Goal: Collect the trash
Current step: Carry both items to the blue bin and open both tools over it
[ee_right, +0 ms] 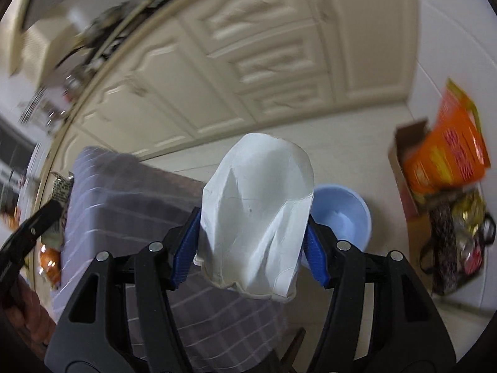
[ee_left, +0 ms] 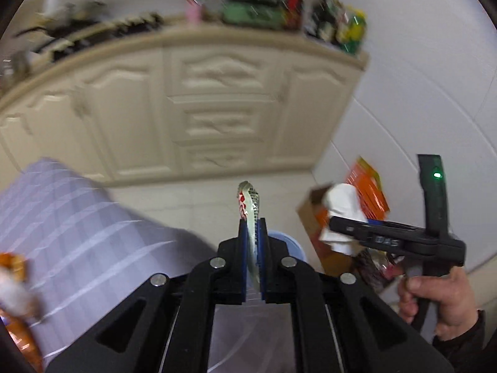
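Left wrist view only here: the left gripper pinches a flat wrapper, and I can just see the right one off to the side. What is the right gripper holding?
Observer: The right gripper is shut on a crumpled white paper cup.
Operator: Is a bin anywhere near it? I see only a blue sliver behind my fingers.
Observer: Yes, a light blue bin stands open on the floor, just behind the cup.
Operator: Anything in the bin?
Observer: Something pale lies at its bottom; what it is I cannot tell.
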{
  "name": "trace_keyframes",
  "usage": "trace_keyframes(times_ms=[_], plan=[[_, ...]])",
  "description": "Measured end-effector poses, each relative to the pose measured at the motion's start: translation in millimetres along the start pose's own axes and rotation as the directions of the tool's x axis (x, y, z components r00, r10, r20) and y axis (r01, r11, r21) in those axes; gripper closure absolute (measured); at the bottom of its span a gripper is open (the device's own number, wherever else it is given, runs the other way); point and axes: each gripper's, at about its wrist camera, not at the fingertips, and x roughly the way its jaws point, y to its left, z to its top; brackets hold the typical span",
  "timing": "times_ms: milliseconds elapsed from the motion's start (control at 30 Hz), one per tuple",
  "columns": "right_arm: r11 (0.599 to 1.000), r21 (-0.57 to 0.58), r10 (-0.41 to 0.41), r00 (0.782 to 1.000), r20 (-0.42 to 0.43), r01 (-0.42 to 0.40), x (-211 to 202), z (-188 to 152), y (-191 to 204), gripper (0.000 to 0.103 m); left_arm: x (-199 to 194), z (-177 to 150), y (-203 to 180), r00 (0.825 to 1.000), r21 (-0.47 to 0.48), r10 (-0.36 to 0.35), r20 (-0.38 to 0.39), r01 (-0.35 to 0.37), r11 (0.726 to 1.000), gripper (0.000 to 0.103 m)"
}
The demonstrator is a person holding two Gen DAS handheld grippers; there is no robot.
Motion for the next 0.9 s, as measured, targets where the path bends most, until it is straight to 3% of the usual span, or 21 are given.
trace_keyframes(times_ms=[133,400,533,600,633,667,733,900], plan=[[0.996,0.089,0.005,0.998,-0.059,0.0,31,0,-37,0.043,65,3,-27,0.99,0.019,-0.048,-0.134,0.051,0.999,0.097],[0.976,0.219,0.037,0.991,-0.132,-0.008,79,10,-81,0.042,177,7,-45,0.932,-0.007,-0.052,-0.359,0.053,0.999,0.097],[0.959,0.283,0.055,0.988,-0.147,-0.011,92,10,-95,0.035,213,7,-43,0.9,-0.028,-0.081,-0.427,0.076,0.997,0.096],[0.949,0.314,0.052,0.988,-0.144,-0.004,95,10,-104,0.02,223,8,-46,0.893,-0.025,-0.077,-0.443,0.074,0.997,0.085],[0.945,0.326,0.056,0.988,-0.143,-0.006,97,10,-106,0.01,226,9,-45,0.894,-0.034,-0.078,-0.441,0.07,0.997,0.058],[0.934,0.356,0.067,0.989,-0.132,-0.016,96,8,-113,0.008,226,11,-42,0.9,-0.051,-0.067,-0.431,0.05,0.997,0.037],[0.928,0.374,0.053,0.991,-0.125,-0.003,93,7,-119,0.006,219,13,-37,0.914,-0.059,-0.044,-0.402,0.023,0.998,0.028],[0.93,0.367,0.021,0.995,-0.097,0.016,77,3,-121,0.006,197,16,-34,0.938,-0.01,0.029,-0.344,-0.034,0.999,0.021]])
